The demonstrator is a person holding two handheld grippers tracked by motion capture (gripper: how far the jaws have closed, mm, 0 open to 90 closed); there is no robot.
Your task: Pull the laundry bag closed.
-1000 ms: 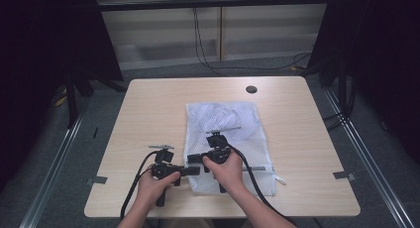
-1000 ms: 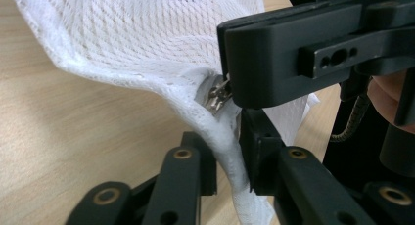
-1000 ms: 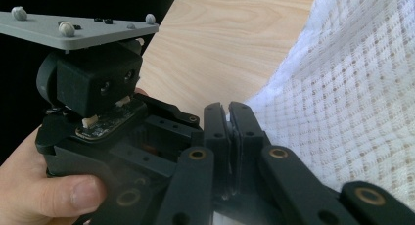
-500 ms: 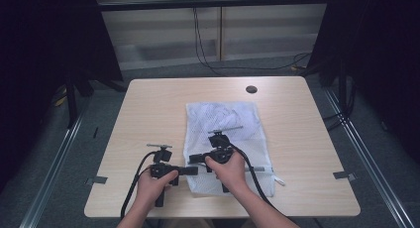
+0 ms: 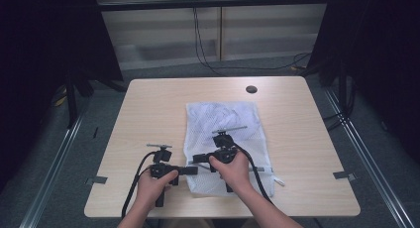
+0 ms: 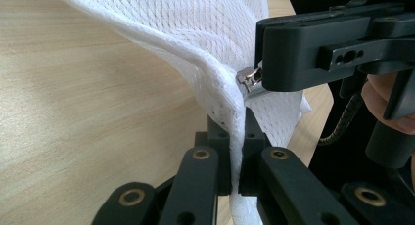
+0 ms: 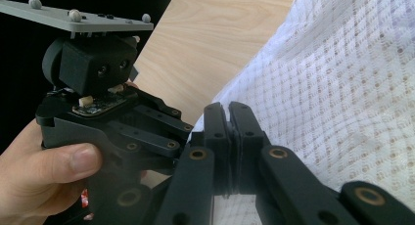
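Note:
A white mesh bag (image 5: 223, 116) lies flat on the middle of the wooden table (image 5: 148, 114). Its zipper edge faces the person. My left gripper (image 5: 194, 169) points right at the bag's near left corner. In the left gripper view this gripper (image 6: 240, 137) is shut on the bag's raised hem (image 6: 195, 29). My right gripper (image 5: 195, 158) points left, its tips almost touching the left one. Its jaws (image 6: 259, 73) are shut on the metal zipper pull (image 6: 248, 79). In the right gripper view the right gripper (image 7: 229, 110) is pressed shut against the mesh (image 7: 342, 88).
A dark round grommet (image 5: 251, 89) sits near the table's far edge. The zipper's end tab (image 5: 277, 180) sticks out at the bag's near right corner. Black cables trail from both grippers toward the person. Bare tabletop lies left and right of the bag.

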